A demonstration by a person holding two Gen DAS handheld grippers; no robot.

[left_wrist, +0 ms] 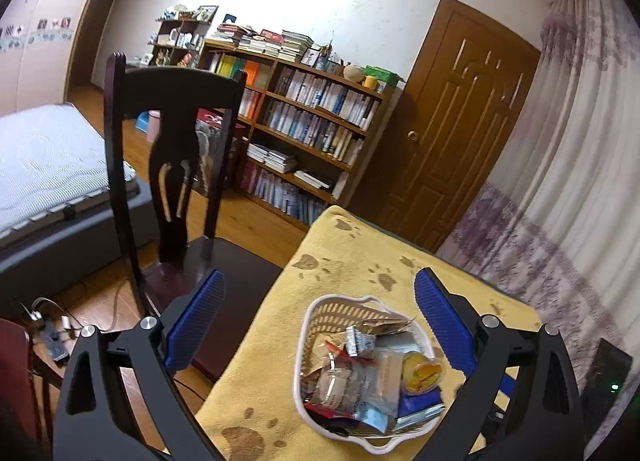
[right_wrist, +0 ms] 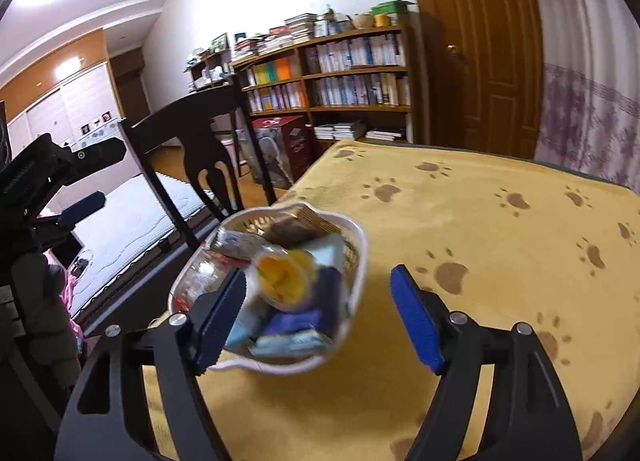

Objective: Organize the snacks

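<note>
On the yellow paw-print cloth (left_wrist: 352, 261) covering the table sits a white woven plastic basket (left_wrist: 316, 313), filled with wrapped snacks, including a round yellow-lidded jelly cup (left_wrist: 422, 373) and a dark blue packet (left_wrist: 416, 403). Left gripper (left_wrist: 320, 325) hovers above the basket, blue-padded fingers (left_wrist: 196, 317) spread wide, gripping nothing. Right gripper (right_wrist: 320, 317) hovers just beside the basket, fingers likewise apart; its left pad appears to overlap the rim, though blur obscures contact. A dark wooden chair (left_wrist: 176, 149) stands beside the table.

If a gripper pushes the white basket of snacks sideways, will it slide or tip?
The basket looks like light plastic, low and wide, so it probably slides rather than tips. The yellow towel may drag or bunch. Loosely piled packets could shift.
</note>
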